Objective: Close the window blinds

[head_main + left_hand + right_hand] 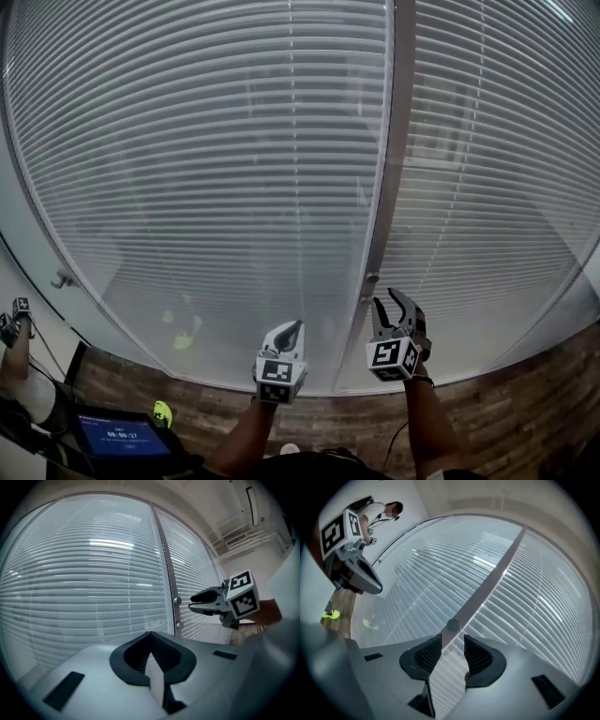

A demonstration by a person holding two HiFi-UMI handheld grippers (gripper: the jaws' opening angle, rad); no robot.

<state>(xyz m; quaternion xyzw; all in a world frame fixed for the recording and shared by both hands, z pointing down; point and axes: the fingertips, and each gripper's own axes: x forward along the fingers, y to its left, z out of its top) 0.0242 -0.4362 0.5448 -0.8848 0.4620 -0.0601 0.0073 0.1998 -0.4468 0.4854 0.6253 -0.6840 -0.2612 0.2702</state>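
Head view: the window blinds (187,169) hang down over the whole window. The left gripper (292,330) and the right gripper (394,305) are raised before their lower edge, on either side of the middle post (386,187).

Left gripper view: its jaws are pressed together and empty, with the blinds ahead.

Right gripper view: its jaws are spread with nothing between them, pointing at a round knob (453,625) on the post.

The white slatted window blinds (206,169) run past the top and sides of the head view. Left of the grey upright bar (382,216) between them, a yellow-green shape (185,335) behind the slats is too hazy to name. Lower left of that bar, the writing on a small blue screen (122,436) is too tiny to read. The person's arms (427,431) are cut off below.
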